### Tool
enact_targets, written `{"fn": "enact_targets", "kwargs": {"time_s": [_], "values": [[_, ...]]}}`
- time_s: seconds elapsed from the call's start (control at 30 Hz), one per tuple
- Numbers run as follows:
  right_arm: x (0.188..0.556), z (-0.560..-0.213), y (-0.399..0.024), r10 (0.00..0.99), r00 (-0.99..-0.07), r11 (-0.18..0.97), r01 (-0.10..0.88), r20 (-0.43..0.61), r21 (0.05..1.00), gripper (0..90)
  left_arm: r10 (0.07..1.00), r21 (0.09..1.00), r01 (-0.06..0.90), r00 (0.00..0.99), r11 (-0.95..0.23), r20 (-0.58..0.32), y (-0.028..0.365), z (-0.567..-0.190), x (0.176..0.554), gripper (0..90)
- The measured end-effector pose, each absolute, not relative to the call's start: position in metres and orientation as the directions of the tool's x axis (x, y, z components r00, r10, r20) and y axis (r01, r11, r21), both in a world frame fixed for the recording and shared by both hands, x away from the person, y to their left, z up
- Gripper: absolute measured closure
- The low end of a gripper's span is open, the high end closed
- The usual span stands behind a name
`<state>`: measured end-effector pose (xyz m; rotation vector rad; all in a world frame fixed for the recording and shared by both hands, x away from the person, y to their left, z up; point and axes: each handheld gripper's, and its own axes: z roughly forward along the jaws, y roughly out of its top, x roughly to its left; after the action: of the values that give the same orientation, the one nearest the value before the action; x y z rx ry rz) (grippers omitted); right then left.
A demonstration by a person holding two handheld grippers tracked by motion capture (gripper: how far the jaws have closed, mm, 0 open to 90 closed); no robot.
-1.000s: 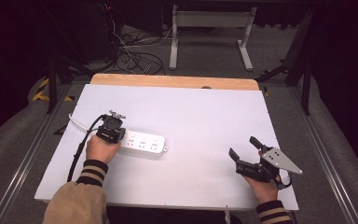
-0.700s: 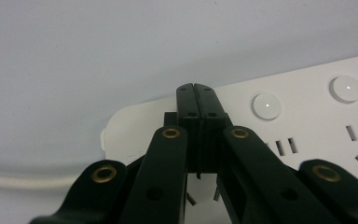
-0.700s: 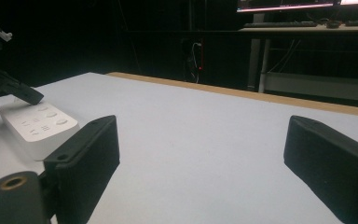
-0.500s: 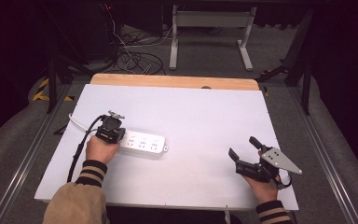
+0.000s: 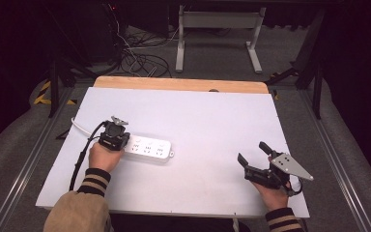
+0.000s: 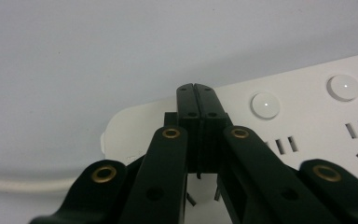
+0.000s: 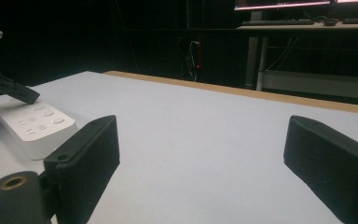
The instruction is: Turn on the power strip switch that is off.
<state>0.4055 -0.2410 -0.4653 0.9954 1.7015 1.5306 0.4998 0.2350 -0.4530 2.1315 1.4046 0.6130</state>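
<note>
A white power strip lies flat on the left half of the white table, with its white cord leading off to the left. My left gripper is over the strip's left end, jaws pressed together, tips just above the casing next to two round buttons. In the left gripper view the strip lies under my shut left gripper. My right gripper rests near the front right of the table, open, with nothing between its jaws. In the right gripper view my right gripper faces bare tabletop, the strip far left.
A wooden strip runs along the table's far edge. Beyond it are loose cables on the floor and a grey metal stand. The strip's cord runs off towards the table's left edge.
</note>
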Motion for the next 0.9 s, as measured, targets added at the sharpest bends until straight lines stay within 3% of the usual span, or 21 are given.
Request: {"fn": "enact_targets", "kwargs": {"time_s": [0.6,0.7,0.9], "values": [[0.406,-0.466,-0.241,0.857,-0.515,0.039,0.121,0.029,0.992,10.9,0.926,0.653,0.692,0.375,-0.309,0.041,0.24,-0.453,0.498,90.0],[0.407,-0.465,-0.241,0.857,-0.514,0.037,0.121,0.031,0.992,10.9,0.925,0.703,0.659,0.381,-0.267,-0.006,0.247,-0.454,0.497,90.0],[0.407,-0.465,-0.24,0.858,-0.512,0.034,0.119,0.032,0.992,10.9,0.948,0.846,0.5,0.318,-0.188,0.022,0.259,-0.442,0.484,90.0]]}}
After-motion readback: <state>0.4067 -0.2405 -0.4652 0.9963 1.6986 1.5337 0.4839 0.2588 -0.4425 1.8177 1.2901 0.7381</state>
